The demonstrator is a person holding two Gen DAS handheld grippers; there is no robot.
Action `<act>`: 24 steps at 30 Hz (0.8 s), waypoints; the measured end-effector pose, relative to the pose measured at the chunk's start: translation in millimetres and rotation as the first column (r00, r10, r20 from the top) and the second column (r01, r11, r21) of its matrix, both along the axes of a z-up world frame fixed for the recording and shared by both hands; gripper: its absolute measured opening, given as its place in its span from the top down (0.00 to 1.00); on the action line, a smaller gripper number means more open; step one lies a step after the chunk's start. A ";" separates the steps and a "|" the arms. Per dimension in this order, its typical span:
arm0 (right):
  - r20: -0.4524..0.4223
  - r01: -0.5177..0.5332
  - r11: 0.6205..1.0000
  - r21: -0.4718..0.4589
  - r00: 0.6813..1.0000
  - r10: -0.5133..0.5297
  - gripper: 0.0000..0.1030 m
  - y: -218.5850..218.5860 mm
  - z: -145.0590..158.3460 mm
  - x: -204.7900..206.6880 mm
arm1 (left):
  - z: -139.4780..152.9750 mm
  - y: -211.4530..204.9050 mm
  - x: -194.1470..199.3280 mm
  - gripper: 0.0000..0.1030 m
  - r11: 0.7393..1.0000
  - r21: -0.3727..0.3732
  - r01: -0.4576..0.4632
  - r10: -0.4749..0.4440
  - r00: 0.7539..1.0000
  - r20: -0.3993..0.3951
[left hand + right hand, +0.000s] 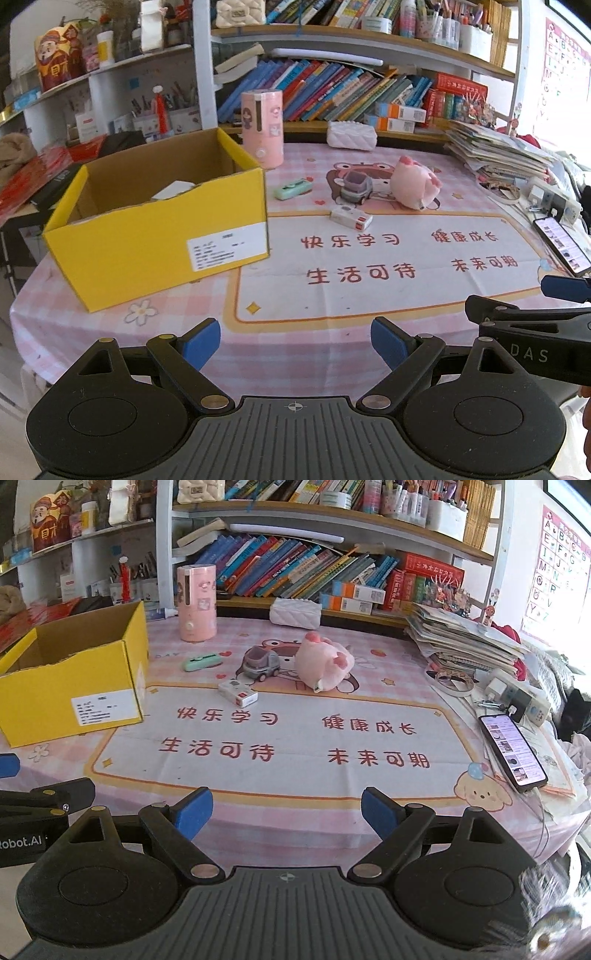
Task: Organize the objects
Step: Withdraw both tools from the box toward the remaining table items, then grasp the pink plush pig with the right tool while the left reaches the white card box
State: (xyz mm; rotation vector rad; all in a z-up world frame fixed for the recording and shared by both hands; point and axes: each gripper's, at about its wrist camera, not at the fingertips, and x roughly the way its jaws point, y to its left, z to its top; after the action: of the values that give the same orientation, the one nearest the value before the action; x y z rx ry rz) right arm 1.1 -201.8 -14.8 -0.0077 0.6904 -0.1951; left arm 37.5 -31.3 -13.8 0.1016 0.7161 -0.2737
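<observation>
An open yellow cardboard box (155,236) (70,686) stands at the table's left, with a white item inside. Behind the printed mat lie a mint-green case (293,188) (203,662), a grey toy car (355,187) (261,663), a pink plush (415,182) (325,661) and a small white box (351,218) (237,693). My left gripper (295,345) is open and empty over the table's front edge. My right gripper (287,814) is open and empty beside it, to the right; it shows at the right edge of the left wrist view (528,325).
A pink cylinder (262,129) (196,602) and a white quilted pouch (352,134) (294,613) stand at the back. A paper stack (469,642), a power strip (517,698) and a lit phone (513,753) lie at the right. Bookshelves rise behind.
</observation>
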 end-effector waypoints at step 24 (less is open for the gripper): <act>-0.050 -0.027 0.999 0.024 0.998 0.028 0.15 -62.0 -9.2 87.0 | -4.7 -59.6 79.3 0.12 1.000 -0.003 -0.025 0.025 1.000 -0.012</act>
State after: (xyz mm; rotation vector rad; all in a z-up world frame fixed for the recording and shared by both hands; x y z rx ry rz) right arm 88.1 -263.7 -24.0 0.0002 0.7418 -0.1612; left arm 116.8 -90.8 -18.5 0.0879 0.7278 -0.2517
